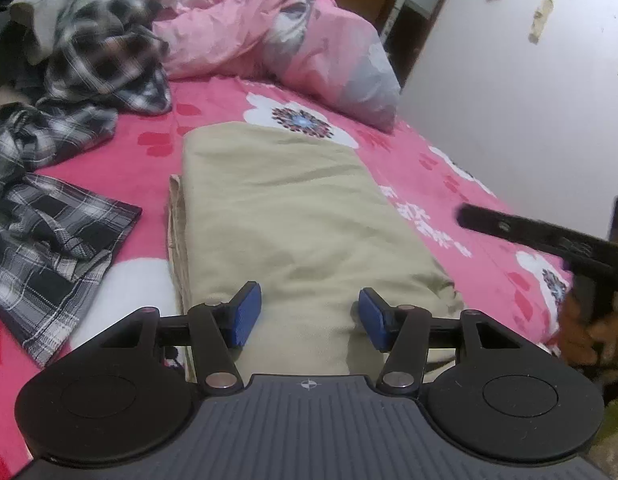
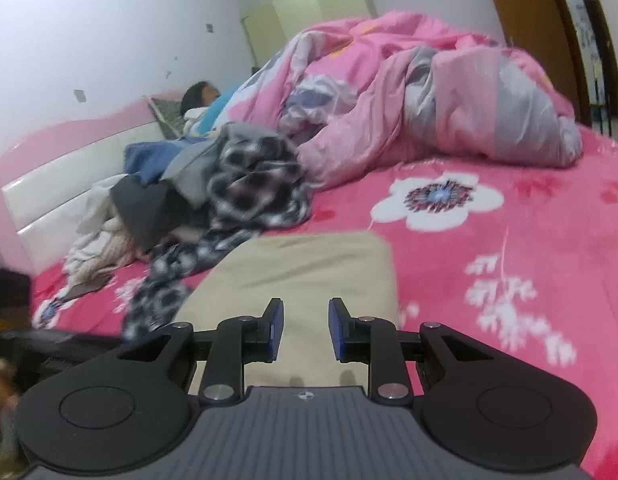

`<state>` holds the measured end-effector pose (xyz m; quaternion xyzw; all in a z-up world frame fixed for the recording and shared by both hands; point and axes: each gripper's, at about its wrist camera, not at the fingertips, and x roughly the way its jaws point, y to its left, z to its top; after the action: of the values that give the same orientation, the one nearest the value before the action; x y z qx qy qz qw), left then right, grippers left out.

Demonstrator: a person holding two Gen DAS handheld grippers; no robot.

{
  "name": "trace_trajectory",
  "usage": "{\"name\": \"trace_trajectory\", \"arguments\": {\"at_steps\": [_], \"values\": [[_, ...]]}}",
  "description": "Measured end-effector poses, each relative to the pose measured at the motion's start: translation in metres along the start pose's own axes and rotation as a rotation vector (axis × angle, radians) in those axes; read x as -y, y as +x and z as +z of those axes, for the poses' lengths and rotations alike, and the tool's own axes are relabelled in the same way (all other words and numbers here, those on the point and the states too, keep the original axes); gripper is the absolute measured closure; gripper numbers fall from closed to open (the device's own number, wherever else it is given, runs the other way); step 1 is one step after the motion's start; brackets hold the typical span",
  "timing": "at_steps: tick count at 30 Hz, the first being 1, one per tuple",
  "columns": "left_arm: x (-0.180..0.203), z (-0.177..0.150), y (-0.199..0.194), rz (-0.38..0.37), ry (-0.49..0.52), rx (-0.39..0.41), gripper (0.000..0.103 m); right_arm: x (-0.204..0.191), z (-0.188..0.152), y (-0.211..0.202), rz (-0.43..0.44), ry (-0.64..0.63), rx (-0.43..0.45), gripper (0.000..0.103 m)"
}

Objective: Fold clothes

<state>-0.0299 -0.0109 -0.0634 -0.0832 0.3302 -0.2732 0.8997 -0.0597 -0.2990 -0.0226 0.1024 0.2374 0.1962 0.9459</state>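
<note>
A: Grippers?
B: Left gripper [image 1: 310, 316] jaws apart, holding nothing, above the near edge of the folded beige garment [image 1: 293, 216]. Right gripper [image 2: 306, 330] narrower gap, also gripping nothing.
A: Garment position?
B: Flat on the pink bedsheet [image 1: 449, 184]. Plaid clothes pile [image 1: 69, 120] close to its left edge; bare sheet to its right; bunched pink duvet [image 2: 429, 100] beyond.

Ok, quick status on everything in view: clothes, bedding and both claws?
Beige garment: folded flat on the bed, nothing gripping it.
Plaid shirt: unfolded, crumpled.
Clothes pile: heaped, unfolded.
Pink duvet: bunched up.
Left claw: open, empty.
Right claw: narrowly open, empty.
</note>
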Motion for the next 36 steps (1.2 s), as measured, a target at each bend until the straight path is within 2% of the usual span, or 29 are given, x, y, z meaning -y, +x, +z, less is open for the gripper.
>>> {"name": "trace_trajectory", "arguments": {"at_steps": [1,3,5,7,9,11,13,18,19,20,24,27,28,30,32,34,36], "values": [[0.003,-0.002,-0.001,0.013,0.02,0.009,0.048,0.002,-0.005,0.013,-0.003,-0.009,-0.027,0.076],[0.009,-0.006,0.0,0.032,0.062,0.015,0.046,0.012,-0.032,0.05,-0.032,-0.014,-0.165,0.078],[0.013,-0.009,0.001,0.047,0.097,0.018,0.046,0.016,-0.043,0.051,-0.019,-0.009,-0.128,0.078],[0.013,-0.009,0.001,0.049,0.112,0.02,0.046,0.016,-0.02,0.05,-0.017,-0.004,-0.166,0.076],[0.01,-0.009,0.001,0.039,0.1,0.023,0.046,0.019,0.007,0.048,0.028,0.016,-0.097,0.076],[0.008,-0.009,0.0,0.032,0.089,0.029,0.046,0.018,0.03,0.057,0.024,-0.002,-0.046,0.076],[0.009,-0.011,0.0,0.033,0.088,0.037,0.046,0.02,0.04,0.081,0.021,-0.031,-0.041,0.076],[0.008,-0.013,0.001,0.03,0.089,0.047,0.046,0.032,0.012,0.139,-0.019,-0.089,-0.179,0.08],[0.006,-0.013,0.001,0.024,0.081,0.047,0.046,0.028,0.022,0.137,-0.042,-0.083,-0.209,0.081],[0.004,-0.013,0.0,0.018,0.071,0.046,0.046,0.023,0.032,0.132,-0.054,-0.079,-0.216,0.078],[0.005,-0.011,0.0,0.022,0.053,0.041,0.046,-0.002,0.062,0.117,0.054,-0.119,-0.132,0.079],[0.008,-0.012,0.0,0.036,0.051,0.048,0.046,-0.008,0.049,0.155,0.004,-0.178,-0.233,0.08],[0.008,-0.012,0.0,0.037,0.048,0.053,0.046,-0.008,0.034,0.175,-0.052,-0.236,-0.293,0.08],[0.007,-0.011,0.001,0.042,0.033,0.049,0.046,-0.003,0.035,0.182,-0.042,-0.209,-0.301,0.08],[0.004,-0.012,-0.001,0.025,0.02,0.058,0.046,-0.014,0.056,0.174,-0.065,-0.177,-0.31,0.079],[0.0,-0.014,-0.002,0.008,0.017,0.064,0.046,-0.034,0.07,0.163,0.001,-0.226,-0.261,0.079],[-0.001,-0.014,-0.003,-0.004,0.012,0.065,0.046,-0.051,0.076,0.167,0.095,-0.231,-0.264,0.079]]}}
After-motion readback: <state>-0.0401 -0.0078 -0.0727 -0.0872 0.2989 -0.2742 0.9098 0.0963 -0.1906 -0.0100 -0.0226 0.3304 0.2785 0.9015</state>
